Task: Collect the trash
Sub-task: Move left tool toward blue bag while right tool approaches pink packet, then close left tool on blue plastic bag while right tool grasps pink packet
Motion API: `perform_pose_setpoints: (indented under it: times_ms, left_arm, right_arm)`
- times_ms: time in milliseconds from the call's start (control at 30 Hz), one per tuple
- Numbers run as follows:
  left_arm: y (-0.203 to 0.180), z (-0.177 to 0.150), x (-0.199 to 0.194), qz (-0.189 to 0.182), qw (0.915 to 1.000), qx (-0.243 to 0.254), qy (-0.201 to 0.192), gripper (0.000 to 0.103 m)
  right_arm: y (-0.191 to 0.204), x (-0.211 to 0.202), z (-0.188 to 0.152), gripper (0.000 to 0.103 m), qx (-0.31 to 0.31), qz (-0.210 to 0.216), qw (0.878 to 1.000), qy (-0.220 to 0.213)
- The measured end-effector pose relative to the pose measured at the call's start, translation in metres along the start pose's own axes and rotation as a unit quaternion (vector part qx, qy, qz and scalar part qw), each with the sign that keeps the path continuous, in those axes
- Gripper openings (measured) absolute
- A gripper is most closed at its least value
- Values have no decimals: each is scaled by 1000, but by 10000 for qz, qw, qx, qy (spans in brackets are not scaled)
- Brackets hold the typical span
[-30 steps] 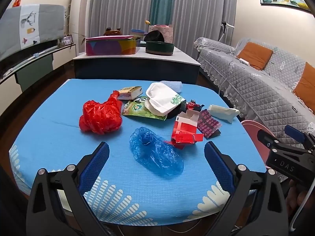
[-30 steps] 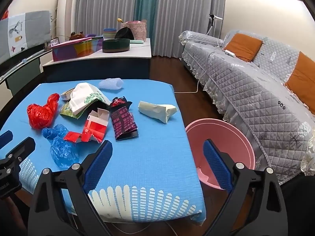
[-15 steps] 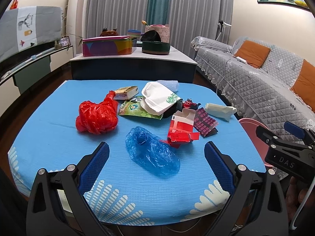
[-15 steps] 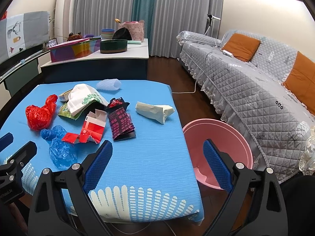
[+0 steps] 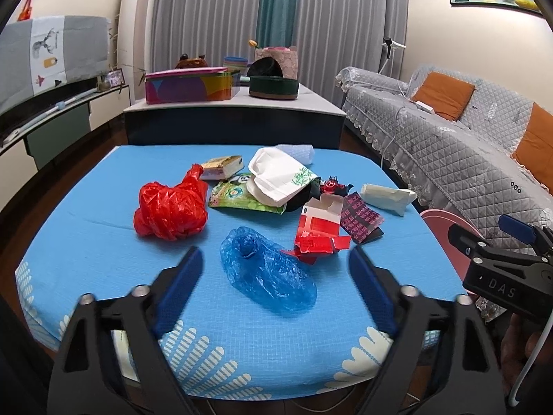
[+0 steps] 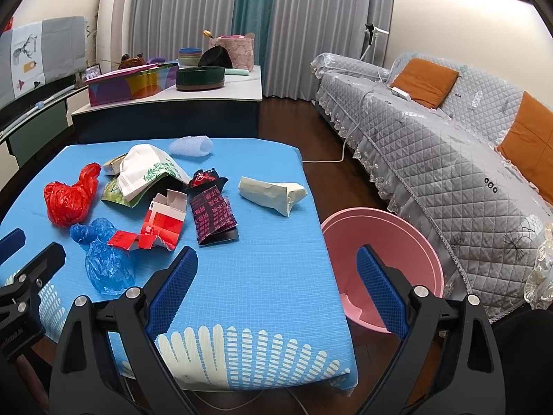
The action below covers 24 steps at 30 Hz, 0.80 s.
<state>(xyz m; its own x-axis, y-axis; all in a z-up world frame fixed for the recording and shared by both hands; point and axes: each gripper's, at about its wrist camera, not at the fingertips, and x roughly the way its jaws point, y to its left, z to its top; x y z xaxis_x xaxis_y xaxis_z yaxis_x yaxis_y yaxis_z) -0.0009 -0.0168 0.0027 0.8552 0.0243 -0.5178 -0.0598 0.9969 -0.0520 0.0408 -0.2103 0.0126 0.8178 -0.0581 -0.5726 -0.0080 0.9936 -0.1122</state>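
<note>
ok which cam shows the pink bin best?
Right wrist view: the pink bin shows its whole rim and inside, on the floor beside the table, partly behind the right gripper. Left wrist view catches only a sliver of its rim.
</note>
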Motion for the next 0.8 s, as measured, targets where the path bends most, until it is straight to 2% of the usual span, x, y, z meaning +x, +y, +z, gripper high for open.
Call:
perform_pose_setpoints:
  times_ms: [133, 233, 400, 600, 800]
  left_arm:
    - [-4, 2, -2, 22, 9999, 97, -117, 77]
    - [-2, 3, 0, -24, 10000, -58, -26, 75]
    - [-1, 3, 9, -172, 9992, -261, 240, 70]
    - [1, 2, 20, -2, 9987, -324, 397, 62]
    - [4, 1, 38, 156, 9976, -404, 543, 61]
  right_arm:
    - [0, 0, 0, 91, 14, 58, 10000, 13]
    - [1, 3, -2, 82, 13, 117, 9999, 70]
    - [0, 12, -2, 59, 117, 307, 9992, 229]
    - [-1, 34, 4, 34, 500, 834, 9942, 466]
    - [6, 60, 12, 23, 616, 1109, 9905, 535]
